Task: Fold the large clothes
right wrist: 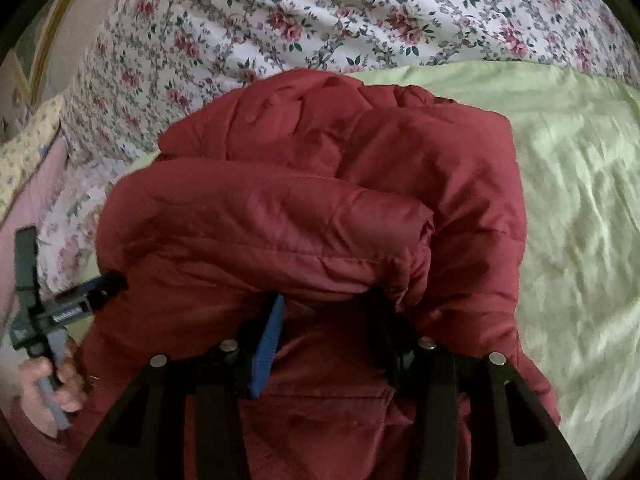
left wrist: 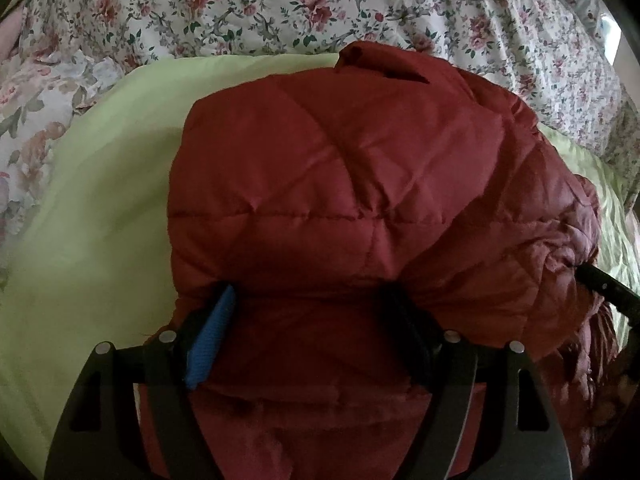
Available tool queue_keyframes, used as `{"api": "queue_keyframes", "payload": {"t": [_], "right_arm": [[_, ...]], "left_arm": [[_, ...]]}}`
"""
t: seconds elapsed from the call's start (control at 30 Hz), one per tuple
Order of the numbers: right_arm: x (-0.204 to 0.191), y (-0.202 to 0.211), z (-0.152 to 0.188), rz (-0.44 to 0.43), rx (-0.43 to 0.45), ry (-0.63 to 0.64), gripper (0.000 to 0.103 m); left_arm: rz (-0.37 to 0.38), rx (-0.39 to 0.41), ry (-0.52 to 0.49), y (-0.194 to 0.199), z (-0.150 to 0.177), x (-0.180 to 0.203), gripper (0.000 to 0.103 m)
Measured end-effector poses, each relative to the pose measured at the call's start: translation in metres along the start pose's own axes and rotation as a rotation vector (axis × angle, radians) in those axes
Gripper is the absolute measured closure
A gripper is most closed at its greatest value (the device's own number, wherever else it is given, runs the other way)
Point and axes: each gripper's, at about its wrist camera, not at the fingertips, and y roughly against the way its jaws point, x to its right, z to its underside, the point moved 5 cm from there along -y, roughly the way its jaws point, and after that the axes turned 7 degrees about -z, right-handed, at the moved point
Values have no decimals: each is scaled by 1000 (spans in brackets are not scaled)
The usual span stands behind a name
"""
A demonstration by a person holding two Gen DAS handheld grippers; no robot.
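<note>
Jacket: red quilted puffer jacket (left wrist: 340, 184), bunched and doubled over on the green sheet (left wrist: 100, 220); floral bedding (left wrist: 240, 8) lies at the far side.
Left gripper (left wrist: 308, 312): jaws part open, a thick padded fold wedged between them; blue pad (left wrist: 212, 340) presses into the fabric.
Right gripper (right wrist: 328, 320): same state, clamped on a thick fold at the near edge.
Purpose: judged, both tools grip the near edge to carry it over evenly.
Material: slick shell, stitched diamond panels, lofty and springy.
</note>
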Motion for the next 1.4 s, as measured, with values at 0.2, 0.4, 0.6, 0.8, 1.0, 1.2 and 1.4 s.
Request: {"api": "queue_keyframes", "payload": {"t": [0.2, 0.4, 0.6, 0.8, 1.0, 1.2, 1.4], "right_arm": [[-1, 28, 1, 7, 28, -19, 49], [1, 40, 6, 3, 39, -52, 47], [-5, 51, 15, -3, 38, -50, 47], [-13, 66, 29, -4, 32, -54, 41], [-22, 81, 55, 0, -18, -76, 32], [-33, 111, 94, 35, -34, -65, 19], [-32, 145, 124, 85, -30, -50, 18]], "left_arm": [[3, -3, 31, 12, 0, -6, 25], [-3, 3, 29, 22, 2, -6, 25], [1, 18, 31, 39, 5, -8, 25], [8, 19, 22, 57, 18, -14, 25], [9, 2, 10, 78, 45, -22, 25], [19, -27, 21, 99, 79, -36, 25], [30, -55, 74, 119, 120, -62, 23]]}}
